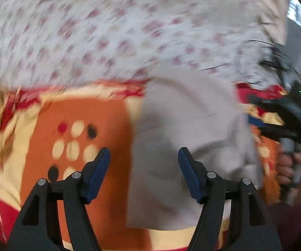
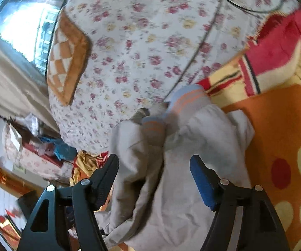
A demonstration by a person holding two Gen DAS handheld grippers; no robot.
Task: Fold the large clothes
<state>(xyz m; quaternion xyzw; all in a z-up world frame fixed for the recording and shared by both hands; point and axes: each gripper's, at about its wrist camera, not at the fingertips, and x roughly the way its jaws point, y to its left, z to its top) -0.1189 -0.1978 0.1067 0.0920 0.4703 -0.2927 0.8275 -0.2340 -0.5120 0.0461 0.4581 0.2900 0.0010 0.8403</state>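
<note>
A pale grey garment [image 1: 188, 115] lies crumpled on an orange dotted blanket [image 1: 77, 188]. In the blurred left wrist view my left gripper [image 1: 144, 152] hovers over the garment's left edge, open, with nothing pinched between its blue pads. In the right wrist view the same garment [image 2: 192, 146] is bunched, and its blue cuffs with orange stripes [image 2: 190, 98] lie at the far end. My right gripper [image 2: 154, 159] stands open above it. The cloth lies below and between the jaws, and the pads do not press on it.
The blanket [image 2: 286, 136] covers a bed with a floral sheet [image 2: 140, 41]. An orange checkered cushion [image 2: 66, 58] lies far left, near a bright window [image 2: 25, 25]. Clutter [image 2: 46, 150] fills the floor beyond the bed's edge. A person's hand [image 1: 288, 167] shows at the right.
</note>
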